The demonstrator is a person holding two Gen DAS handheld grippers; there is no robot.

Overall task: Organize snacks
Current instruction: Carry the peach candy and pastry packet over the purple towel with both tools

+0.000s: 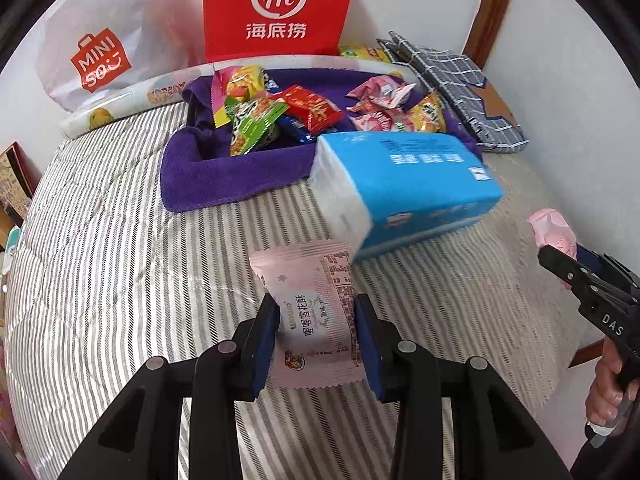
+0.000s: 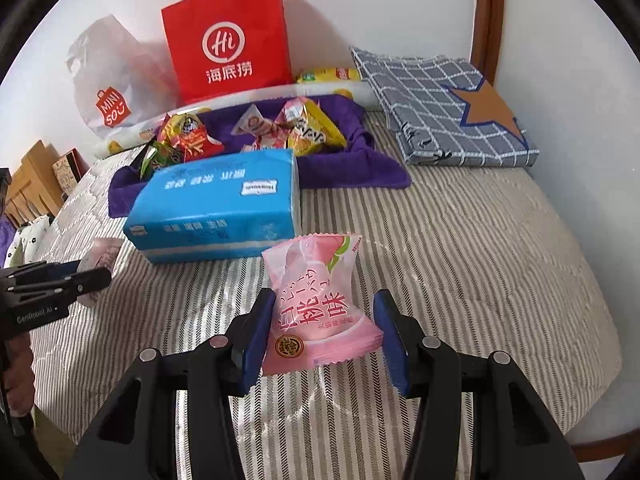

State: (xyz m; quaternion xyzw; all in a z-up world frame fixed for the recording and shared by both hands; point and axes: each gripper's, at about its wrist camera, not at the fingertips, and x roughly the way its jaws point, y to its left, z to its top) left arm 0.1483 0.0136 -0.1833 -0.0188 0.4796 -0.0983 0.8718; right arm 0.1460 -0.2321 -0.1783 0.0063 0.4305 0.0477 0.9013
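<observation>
- Two grippers are in play, each carrying one snack packet above the striped bed cover (image 1: 120,248).
- The left gripper (image 1: 316,344) pinches a pale pink packet (image 1: 308,312) between its blue pads, pressed together on both sides.
- The right gripper (image 2: 324,340) pinches a pink peach packet (image 2: 316,308); its left pad presses the wrapper, its right pad meets the packet's edge.
- One blue tissue pack (image 2: 220,204) lies just beyond both grippers, touching the purple towel (image 2: 360,168).
- The purple towel holds a heap of roughly ten loose snack packets (image 1: 280,116), piled and overlapping.
- One folded checked cloth (image 2: 440,108) lies right of the towel, near the wall.
- Two bags stand against the far wall: one red paper bag (image 2: 228,40), one white plastic bag (image 2: 108,88).
- Open striped cover lies to the near left and right.
</observation>
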